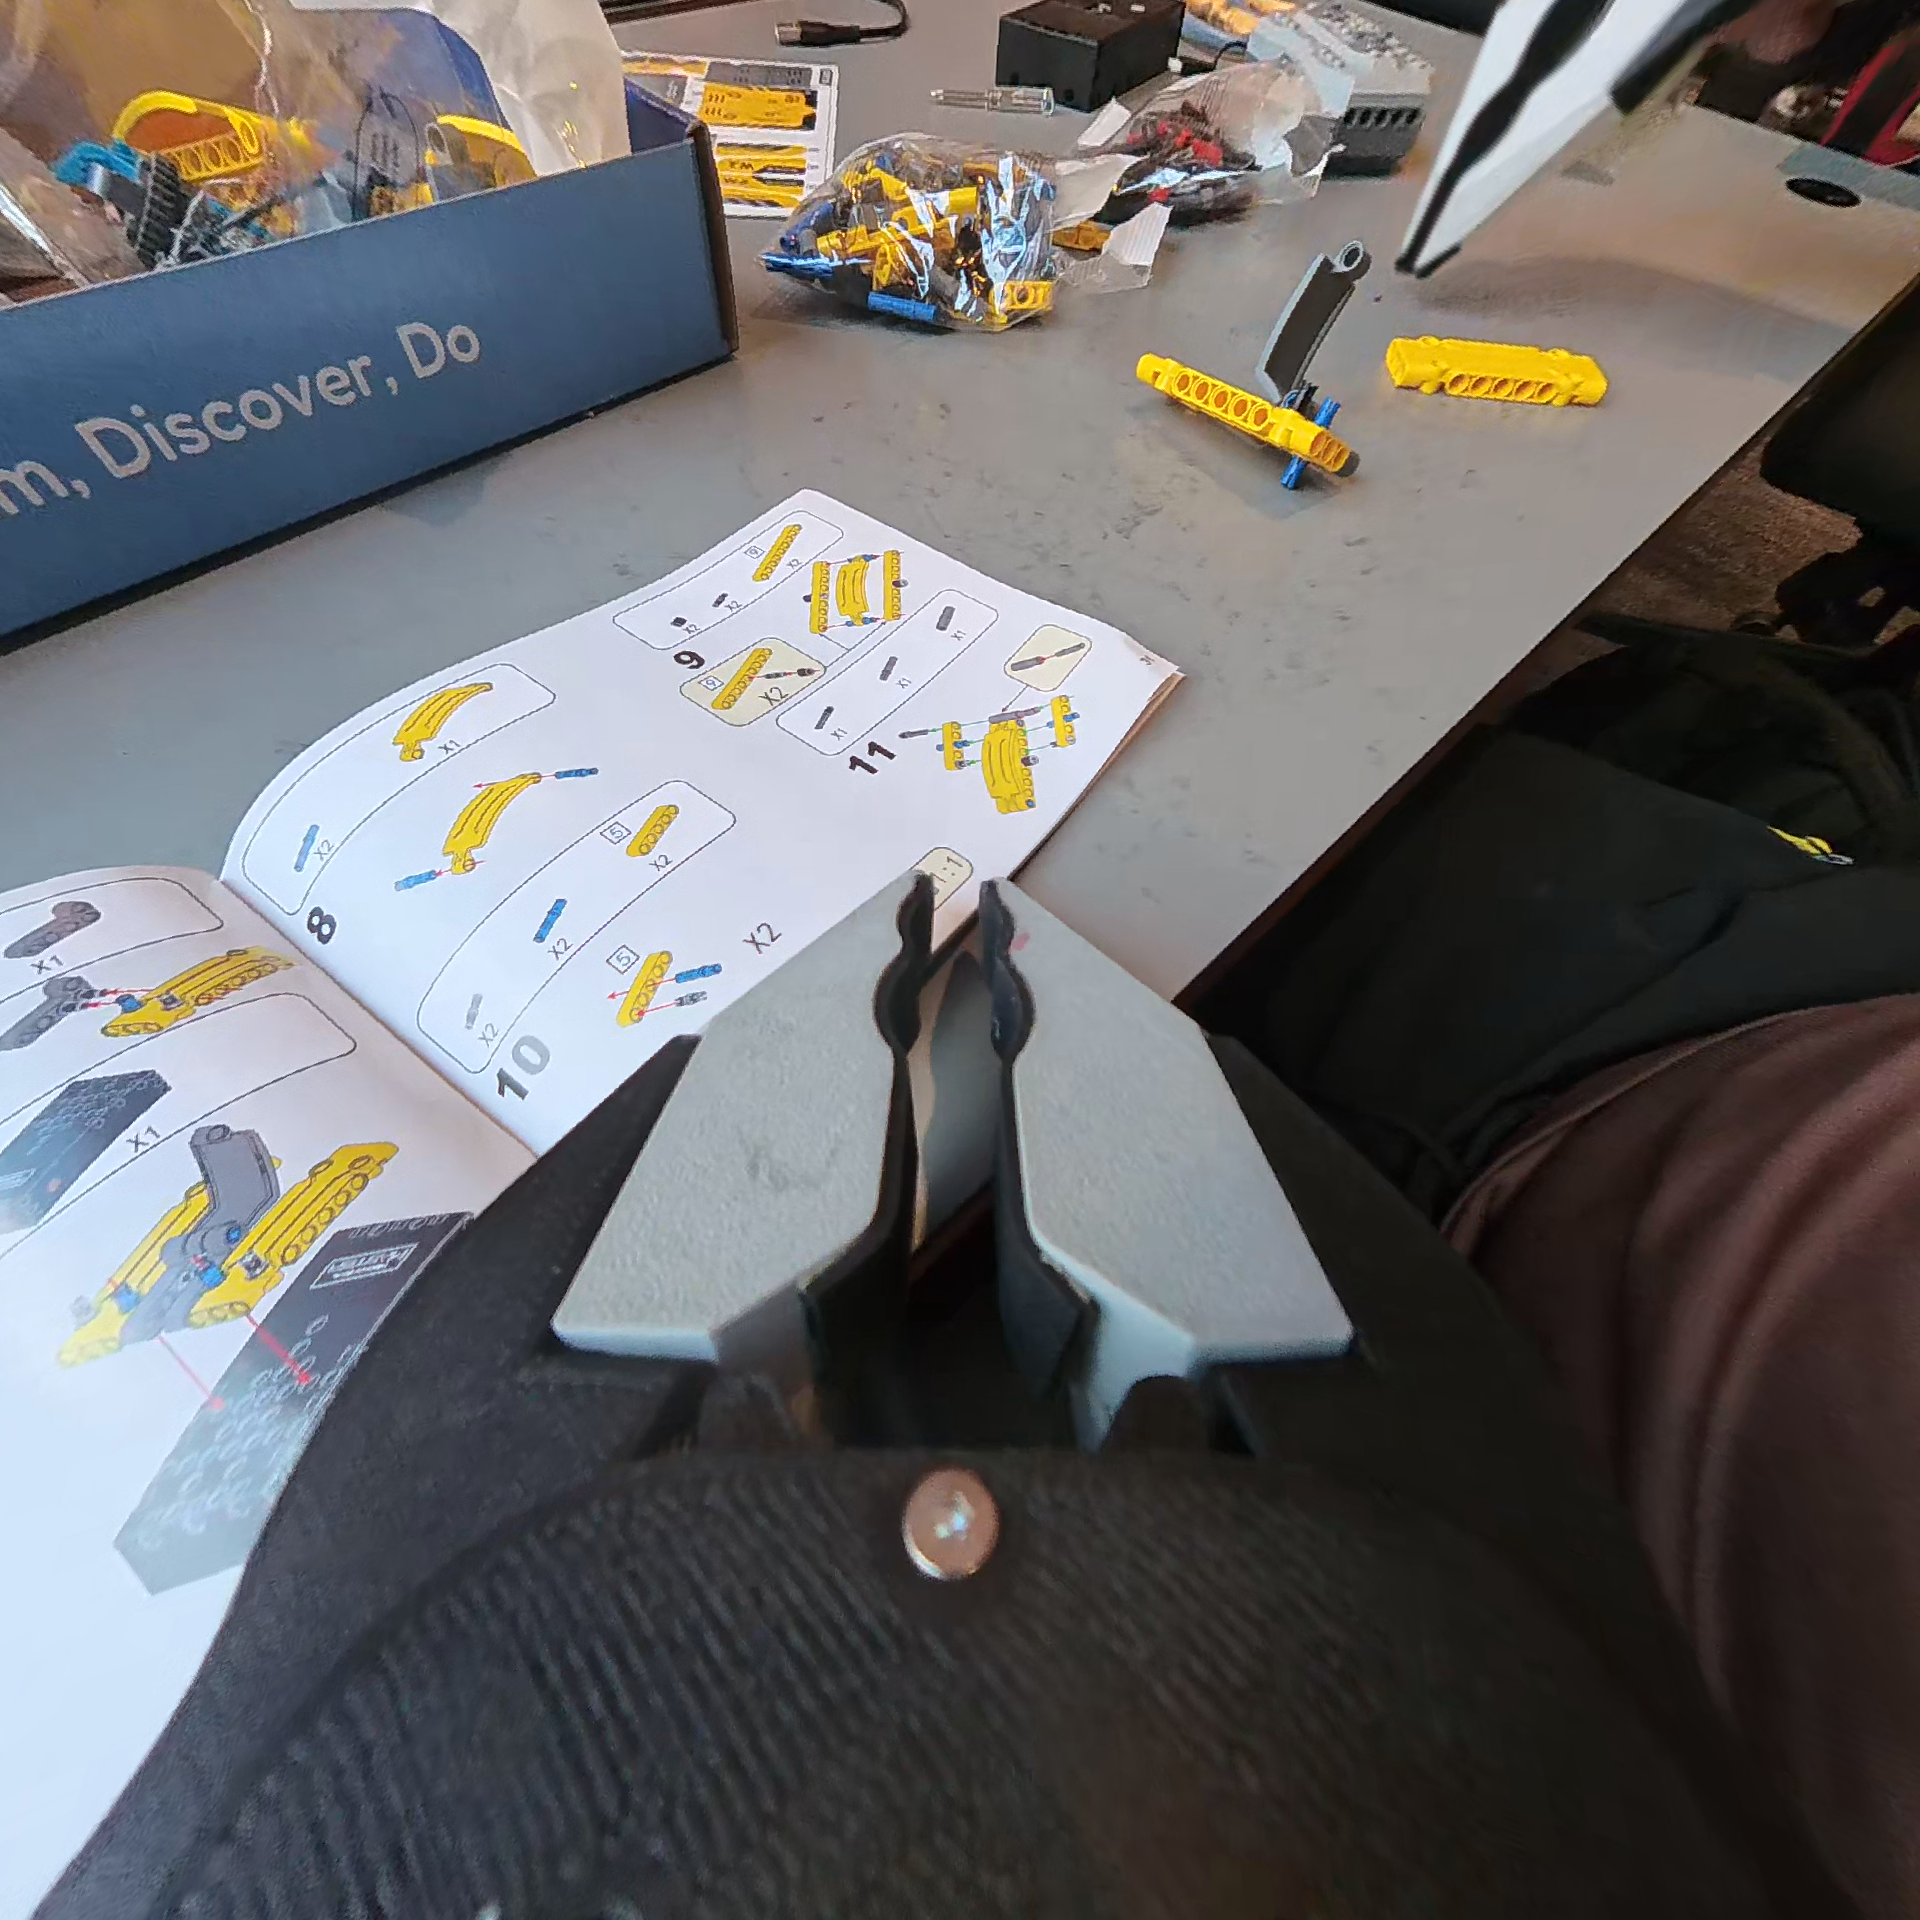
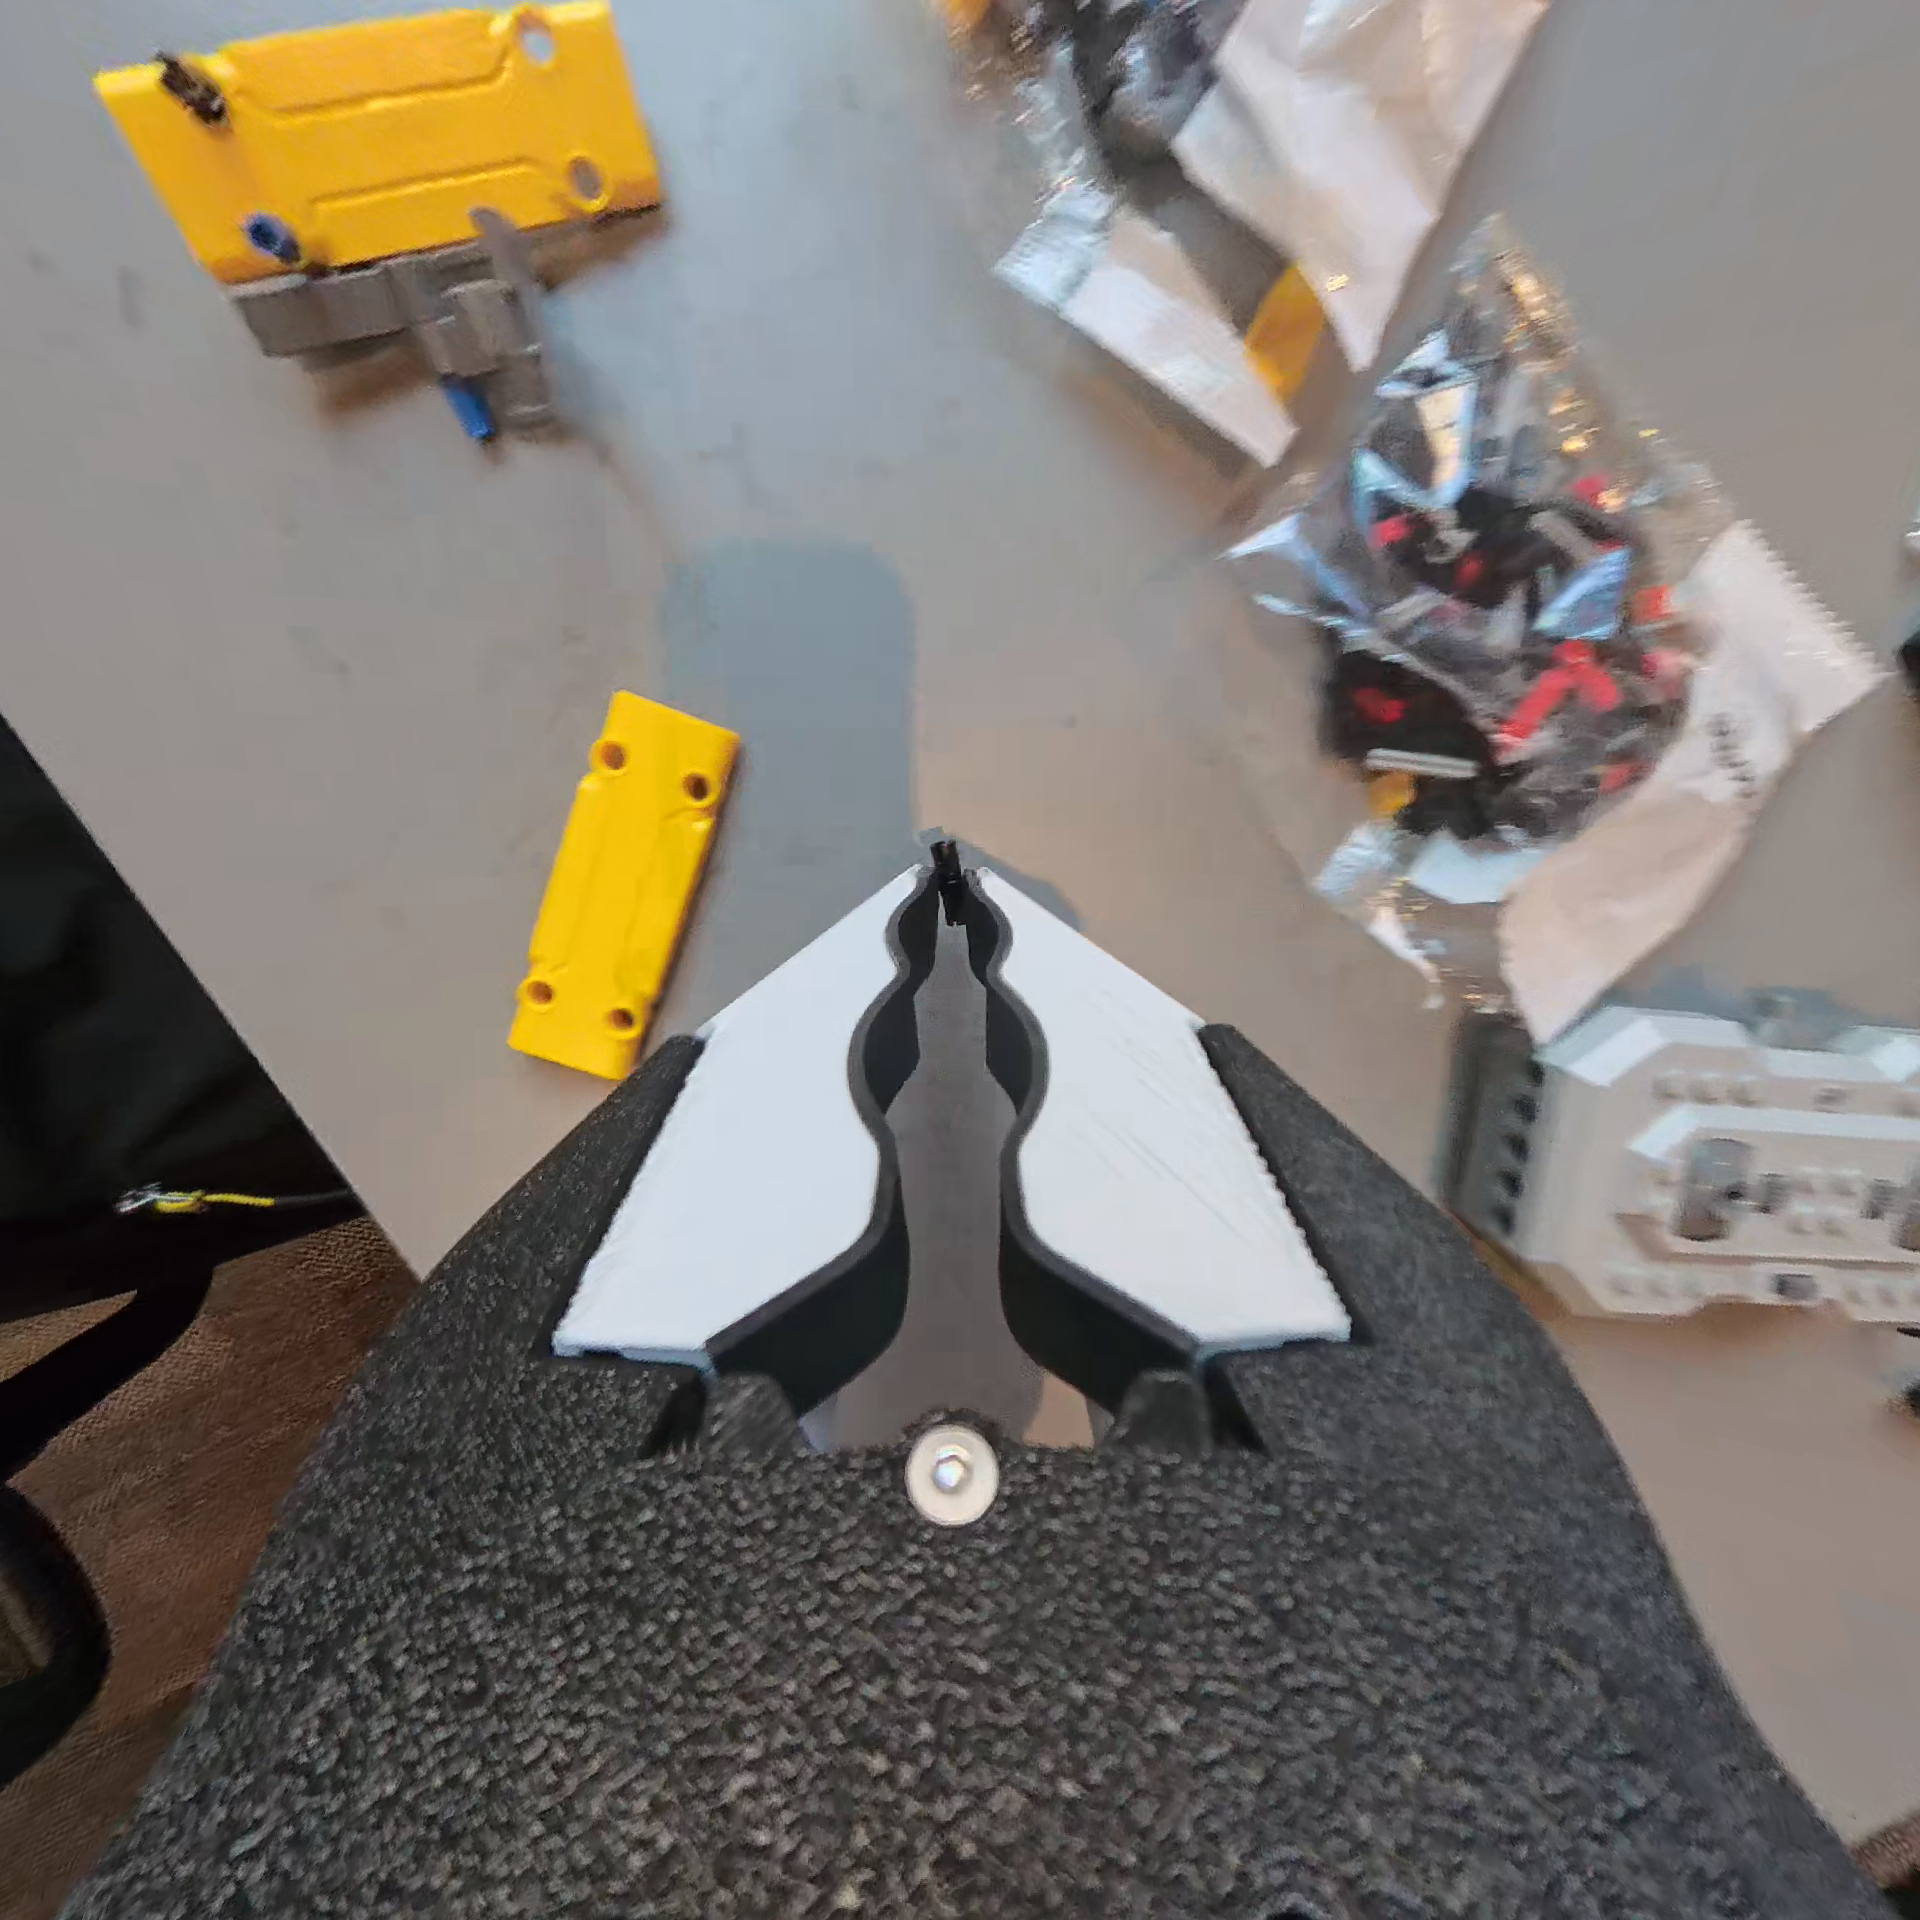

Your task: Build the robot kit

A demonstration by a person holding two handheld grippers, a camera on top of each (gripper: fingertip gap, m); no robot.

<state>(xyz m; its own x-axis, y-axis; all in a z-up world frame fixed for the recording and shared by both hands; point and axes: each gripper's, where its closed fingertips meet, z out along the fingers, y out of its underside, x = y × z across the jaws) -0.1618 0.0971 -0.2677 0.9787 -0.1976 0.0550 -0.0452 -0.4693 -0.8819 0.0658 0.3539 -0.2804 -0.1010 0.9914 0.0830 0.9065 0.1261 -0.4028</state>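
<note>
My right gripper (image 2: 948, 883) is shut on a small black pin (image 2: 948, 871) that sticks out of its tips, held above the grey table (image 2: 312, 582). A loose yellow beam (image 2: 623, 883) lies just to its left, and a yellow and grey assembly with blue pins (image 2: 384, 177) lies farther off at upper left. My left gripper (image 1: 951, 896) is shut with only a sliver of gap, holds nothing, and hovers over the near edge of an open instruction booklet (image 1: 623, 810). The left wrist view shows the right gripper (image 1: 1455, 208) above the same beam (image 1: 1496, 369) and assembly (image 1: 1247, 416).
A blue cardboard box (image 1: 364, 343) with bagged parts stands at the left. Clear bags of small parts (image 1: 925, 234) (image 2: 1507, 665) lie mid-table. A light grey hub block (image 2: 1714, 1174) sits at the right. The table edge (image 1: 1558, 644) runs diagonally past a person's leg (image 1: 1714, 1351).
</note>
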